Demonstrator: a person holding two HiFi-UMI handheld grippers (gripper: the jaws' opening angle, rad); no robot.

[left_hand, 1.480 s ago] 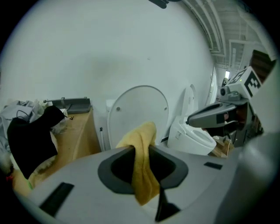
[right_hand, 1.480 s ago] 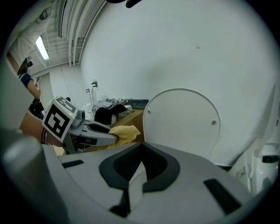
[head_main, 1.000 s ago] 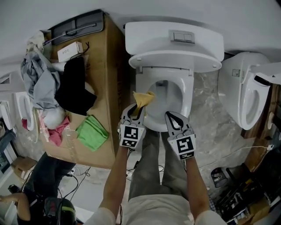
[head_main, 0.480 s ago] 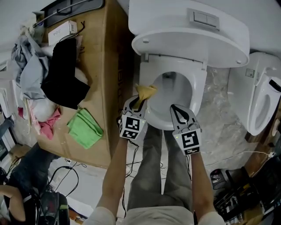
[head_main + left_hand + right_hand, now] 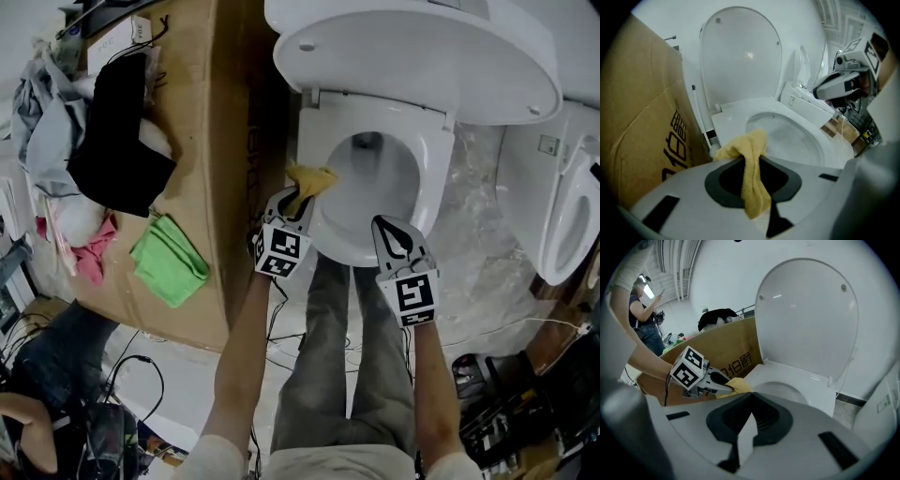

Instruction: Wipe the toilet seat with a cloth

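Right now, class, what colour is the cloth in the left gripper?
Yellow. The cloth shows best in the left gripper view.

Two toilets show in the head view: the open toilet (image 5: 429,202) at upper centre and a second toilet (image 5: 568,220) at the right edge. There are two grippers, the left gripper (image 5: 299,195) and the right gripper (image 5: 390,225), and one cardboard box (image 5: 220,141). Three cloths are visible, one yellow cloth (image 5: 310,178), one green cloth (image 5: 169,260) and one pink cloth (image 5: 94,255), plus one black garment (image 5: 117,145).
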